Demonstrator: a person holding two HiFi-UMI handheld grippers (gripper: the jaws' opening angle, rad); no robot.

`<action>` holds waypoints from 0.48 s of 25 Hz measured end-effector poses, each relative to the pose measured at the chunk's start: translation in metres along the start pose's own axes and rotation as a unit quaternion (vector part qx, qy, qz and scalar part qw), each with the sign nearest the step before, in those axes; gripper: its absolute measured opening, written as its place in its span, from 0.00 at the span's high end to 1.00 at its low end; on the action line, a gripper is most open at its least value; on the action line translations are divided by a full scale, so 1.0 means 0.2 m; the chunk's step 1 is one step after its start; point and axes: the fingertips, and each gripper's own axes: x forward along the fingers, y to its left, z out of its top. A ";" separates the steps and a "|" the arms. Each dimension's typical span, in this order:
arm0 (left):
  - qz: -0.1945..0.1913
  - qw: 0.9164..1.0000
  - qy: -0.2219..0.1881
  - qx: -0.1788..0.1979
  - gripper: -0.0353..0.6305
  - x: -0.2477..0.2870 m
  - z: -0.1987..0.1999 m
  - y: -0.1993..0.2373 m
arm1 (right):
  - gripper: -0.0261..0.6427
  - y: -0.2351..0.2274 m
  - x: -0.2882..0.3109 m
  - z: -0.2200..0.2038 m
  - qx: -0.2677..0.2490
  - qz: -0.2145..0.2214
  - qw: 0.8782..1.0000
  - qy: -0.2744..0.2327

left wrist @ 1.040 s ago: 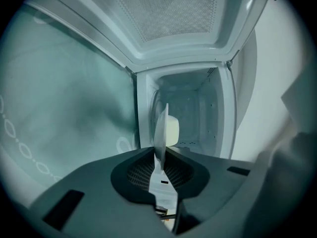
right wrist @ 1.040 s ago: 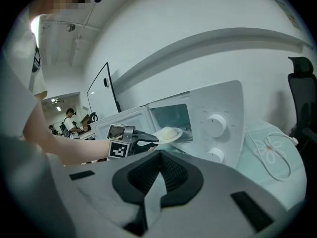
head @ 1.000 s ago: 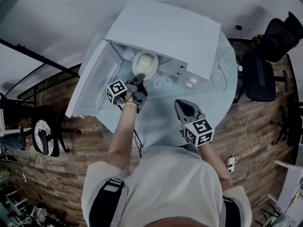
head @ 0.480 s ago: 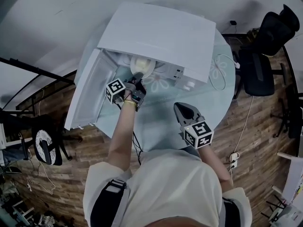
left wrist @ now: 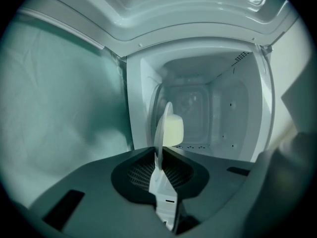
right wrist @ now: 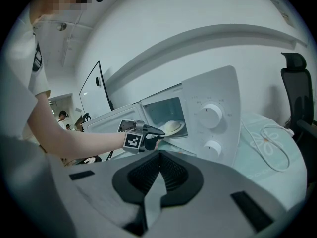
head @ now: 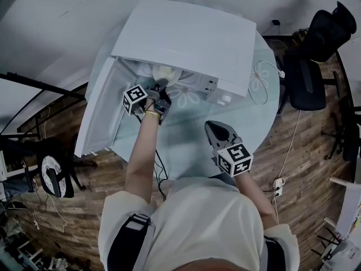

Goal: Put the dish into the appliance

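The dish (head: 164,72) is gripped by its near rim in the left tool (head: 159,89), whose jaws are pinched on that rim, and it is held in the open mouth of the microwave oven (head: 186,38), partly under the oven's top. In the left gripper view the dish (left wrist: 163,128) is seen edge-on as a thin white line rising out of the left tool (left wrist: 159,155), with a pale rounded lump (left wrist: 174,129) on one face and the white cavity (left wrist: 213,108) straight beyond it; whether the dish touches the cavity floor cannot be told. That cavity is hidden from the head view by the oven's top, while only the head view shows the door (head: 98,109) swung wide to the left. The right gripper view gives the side aspect: the dish (right wrist: 173,127) is seen lying flat at the opening, just ahead of the left tool (right wrist: 158,132), and two round knobs (right wrist: 211,115) are shown on the oven's front panel (right wrist: 218,88). The right tool (right wrist: 157,155) is pressed together with nothing between its jaws; in the head view the right tool (head: 210,126) is held over the pale green cloth of the bench (head: 186,145), well apart from the dish. A white cable (right wrist: 271,144) lies on the cloth beside the oven, and a black office chair (head: 316,66) stands beyond the bench.
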 end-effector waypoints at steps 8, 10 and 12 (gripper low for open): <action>0.014 1.000 -0.002 0.007 0.87 0.03 0.04 -0.01 | 0.95 0.01 0.00 -0.01 0.000 0.002 1.000 0.001; 0.015 1.000 -0.004 0.011 0.87 0.03 0.04 -0.01 | 0.95 0.01 0.00 0.00 0.000 0.003 1.000 0.000; 0.018 1.000 -0.008 0.019 0.87 0.03 0.05 -0.01 | 0.95 0.01 0.01 0.00 -0.001 0.005 1.000 0.000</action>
